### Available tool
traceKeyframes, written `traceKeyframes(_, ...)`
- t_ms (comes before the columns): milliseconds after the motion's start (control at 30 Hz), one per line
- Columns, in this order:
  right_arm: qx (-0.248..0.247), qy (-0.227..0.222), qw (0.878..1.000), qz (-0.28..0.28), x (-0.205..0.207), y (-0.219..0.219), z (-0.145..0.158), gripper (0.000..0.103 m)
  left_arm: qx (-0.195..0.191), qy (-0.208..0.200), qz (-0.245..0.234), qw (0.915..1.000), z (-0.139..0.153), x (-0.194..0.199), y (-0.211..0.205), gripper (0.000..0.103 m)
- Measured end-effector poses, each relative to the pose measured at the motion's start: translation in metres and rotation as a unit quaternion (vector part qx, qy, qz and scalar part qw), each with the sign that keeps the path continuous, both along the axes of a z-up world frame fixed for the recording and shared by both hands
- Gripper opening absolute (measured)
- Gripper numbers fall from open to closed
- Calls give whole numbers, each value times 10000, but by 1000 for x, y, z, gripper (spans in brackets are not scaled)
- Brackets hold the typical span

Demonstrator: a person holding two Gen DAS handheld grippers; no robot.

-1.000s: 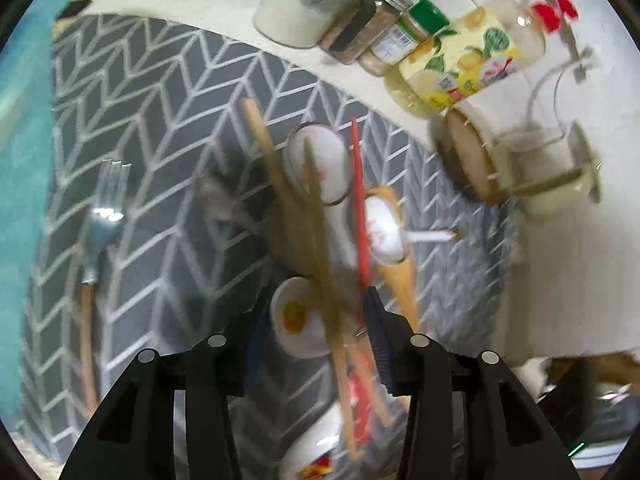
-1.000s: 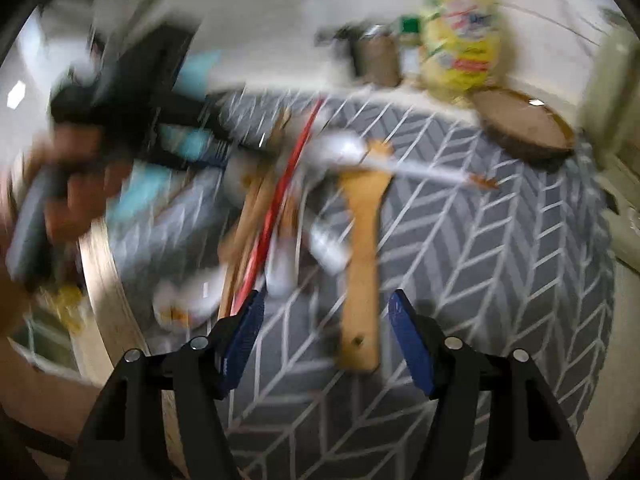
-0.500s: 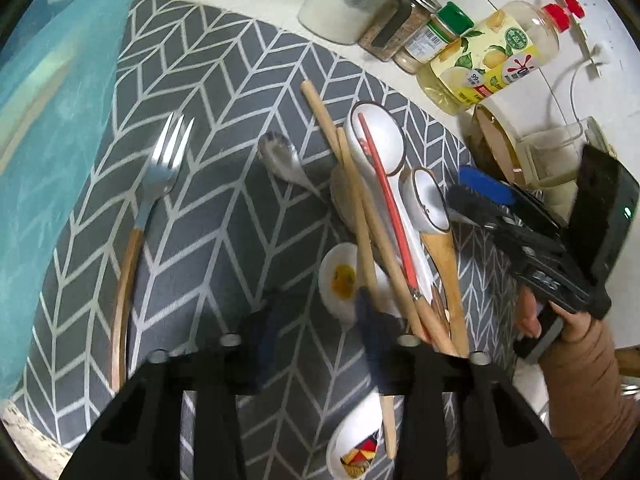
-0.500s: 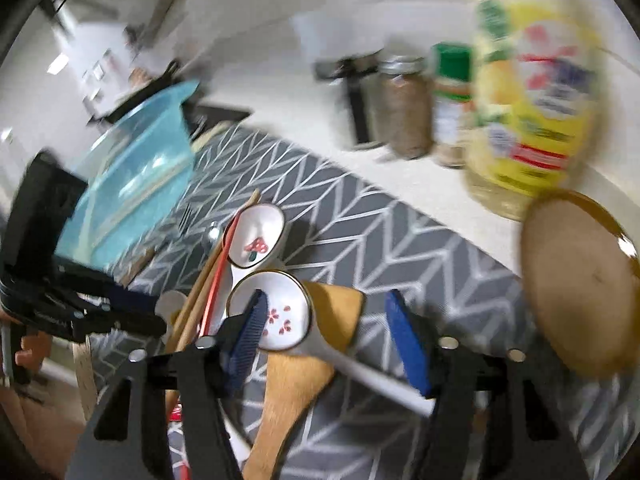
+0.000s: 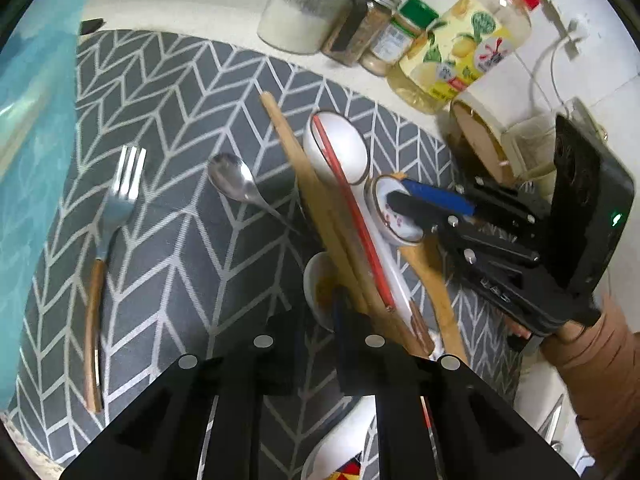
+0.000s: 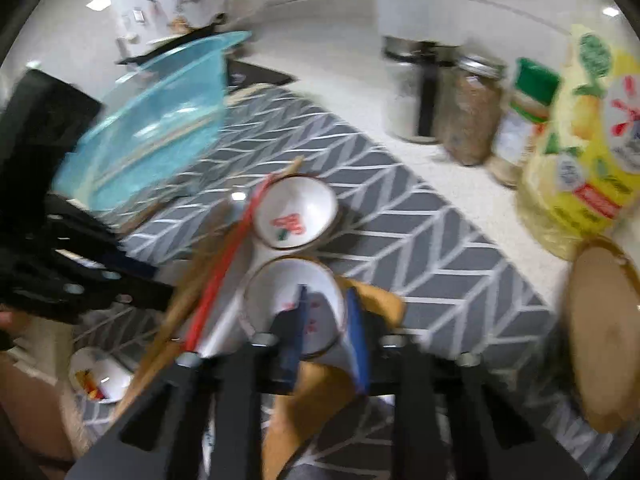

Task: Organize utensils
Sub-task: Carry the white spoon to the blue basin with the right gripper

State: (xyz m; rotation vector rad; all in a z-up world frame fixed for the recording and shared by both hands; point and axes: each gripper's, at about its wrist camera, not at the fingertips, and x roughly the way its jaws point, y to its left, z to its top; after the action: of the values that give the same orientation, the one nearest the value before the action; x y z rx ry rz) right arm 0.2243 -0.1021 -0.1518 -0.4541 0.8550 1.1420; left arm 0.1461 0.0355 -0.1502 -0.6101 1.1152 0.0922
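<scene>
Your right gripper is closing its blue-padded jaws over the rim of the nearer white ceramic soup spoon with red flecks, one pad inside the bowl and one outside, above the broad wooden spatula lying underneath. Just beyond it, the second white ceramic spoon with a red-and-green motif is sitting on the grey herringbone mat, with the red chopstick and the wooden chopsticks slanting off to the left.

Your left gripper is closing too, its jaws nearly together at the near end of the wooden chopsticks (whether the pads are pressing on them, you cannot tell). Ahead and to its left, the steel spoon and the wooden-handled steel fork are lying apart. Farthest off, the jars and the yellow oil bottle are lining the counter.
</scene>
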Motion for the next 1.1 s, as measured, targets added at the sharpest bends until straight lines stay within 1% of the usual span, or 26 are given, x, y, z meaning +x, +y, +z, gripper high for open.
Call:
traceKeyframes(33,159,149,9996,-181,2,-8,4,7,55,-45,60,10000,6,-5,5,8)
traceKeyframes(100,483,471,9960,-588,5,-26,12,6,155,-167,64,9997,19,-13,10,6)
traceKeyframes(133,687,649,9929,-719,7,-32,14,6,310,-237,14,9992,31,-18,12,5)
traceKeyframes(200,1181,987,9827,-1028,10,-48,21,6,443,-300,-72,9985,46,-24,14,5)
traceKeyframes(233,1487,1106,9749,-1237,11,-58,26,6,482,-320,-101,9983,50,-23,15,5)
traceKeyframes(333,1965,1189,9593,-1644,7,-75,36,6,715,-487,-218,9960,73,-30,14,5)
traceKeyframes(467,2412,1251,9404,-2043,-3,-88,50,6,710,-808,-299,9938,104,-42,21,5)
traceKeyframes(533,2566,1211,9350,-2130,-8,-90,55,5,750,-910,-327,9925,116,-46,24,5)
traceKeyframes(600,2561,1137,9337,-2231,-11,-91,55,5,784,-959,-365,9916,124,-51,28,5)
traceKeyframes(633,2426,1221,9330,-2362,-9,-91,50,5,799,-953,-345,9916,125,-52,30,5)
traceKeyframes(667,2412,1382,9262,-2546,-7,-95,45,5,836,-946,-301,9916,127,-54,31,5)
traceKeyframes(700,2475,1473,9219,-2591,-8,-99,42,5,829,-944,-325,9915,129,-56,32,5)
traceKeyframes(733,2407,1465,9227,-2632,-7,-99,40,5,818,-988,-343,9911,132,-59,32,5)
traceKeyframes(800,2068,1450,9271,-2771,1,-93,29,5,751,-1054,-327,9911,134,-59,35,5)
traceKeyframes(900,1611,1611,9275,-2965,27,-77,-2,5,693,-1046,-269,9917,135,-56,38,5)
traceKeyframes(967,1414,1602,9292,-3016,34,-72,-15,5,697,-1002,-258,9922,136,-56,38,5)
traceKeyframes(1033,1382,1633,9292,-3014,36,-72,-18,5,661,-1010,-279,9923,135,-55,38,5)
traceKeyframes(1067,1353,1641,9309,-2968,37,-73,-17,6,648,-993,-296,9925,134,-55,37,5)
traceKeyframes(1100,1305,1569,9356,-2881,37,-74,-15,6,639,-979,-310,9927,133,-54,37,5)
